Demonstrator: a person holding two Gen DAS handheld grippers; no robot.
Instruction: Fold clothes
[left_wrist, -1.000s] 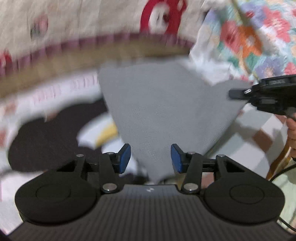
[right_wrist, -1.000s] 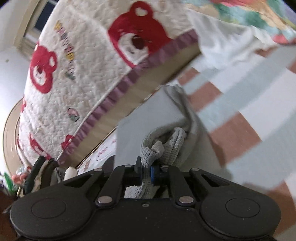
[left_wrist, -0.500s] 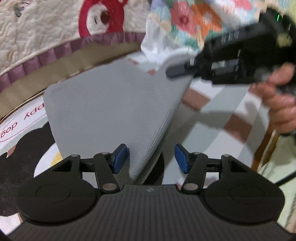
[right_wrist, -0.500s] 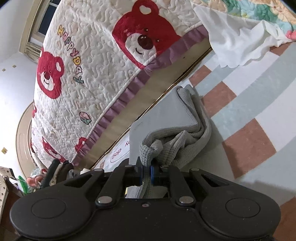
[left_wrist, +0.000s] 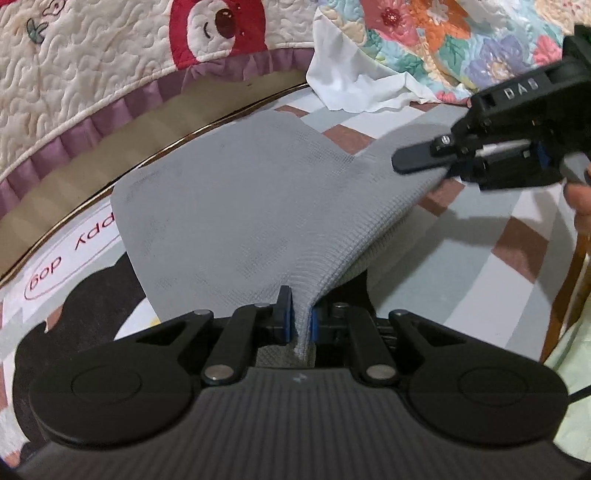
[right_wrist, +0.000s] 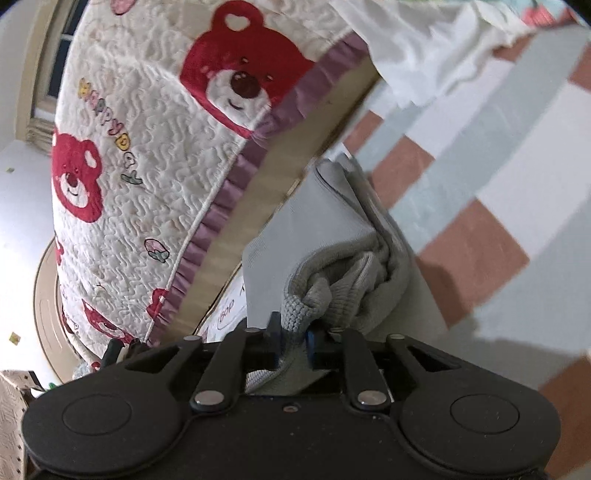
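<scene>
A grey knitted garment (left_wrist: 240, 192) lies on the checked sheet (left_wrist: 480, 266), with a raised fold running between my two grippers. My left gripper (left_wrist: 300, 321) is closing, and its blue pads pinch the near end of that fold. The right gripper (left_wrist: 424, 166) comes in from the right at the fold's far end, with a hand (left_wrist: 580, 199) behind it. In the right wrist view the garment (right_wrist: 306, 229) is bunched. Its ribbed hem sits between the pads of my right gripper (right_wrist: 293, 336), whose jaws are opening but still touch the cloth.
A quilted cover with red bears (left_wrist: 92, 66) rises just behind the garment. A white cloth (left_wrist: 354, 81) and a floral quilt (left_wrist: 443, 37) lie at the back right. A printed mat with a dark dog figure (left_wrist: 74, 266) is at the left.
The left gripper came forward over the grey fold and closed its jaws on it. The right gripper's jaws widened slightly around the ribbed hem, and it sank a little.
</scene>
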